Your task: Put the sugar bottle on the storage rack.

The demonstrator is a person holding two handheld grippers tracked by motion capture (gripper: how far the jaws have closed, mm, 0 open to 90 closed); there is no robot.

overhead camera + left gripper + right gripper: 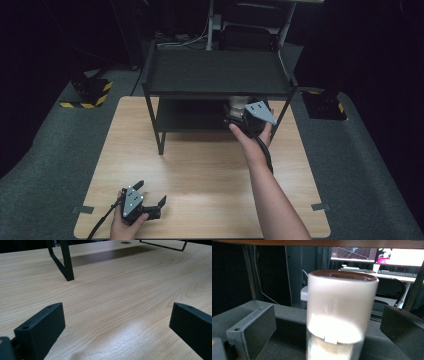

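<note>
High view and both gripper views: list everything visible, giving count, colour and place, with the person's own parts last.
Table: one, light wood, centre.
Shelf rack: one, black, two tiers, at the table's far side.
Cup: one, white, upright on the lower shelf between the right jaws, untouched.
Hazard-striped blocks: two, black and yellow, on the floor either side.
Monitors: lit, behind the rack.
Left gripper: black, open, near table edge.
Right gripper: black, open, under the top shelf.

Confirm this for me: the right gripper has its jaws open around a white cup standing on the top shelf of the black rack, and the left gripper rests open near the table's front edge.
One thing is wrong: the white cup stands on the lower shelf of the black rack, not the top one, as the right gripper view shows. The right gripper is open around it; the left gripper rests open near the table's front edge.
</note>
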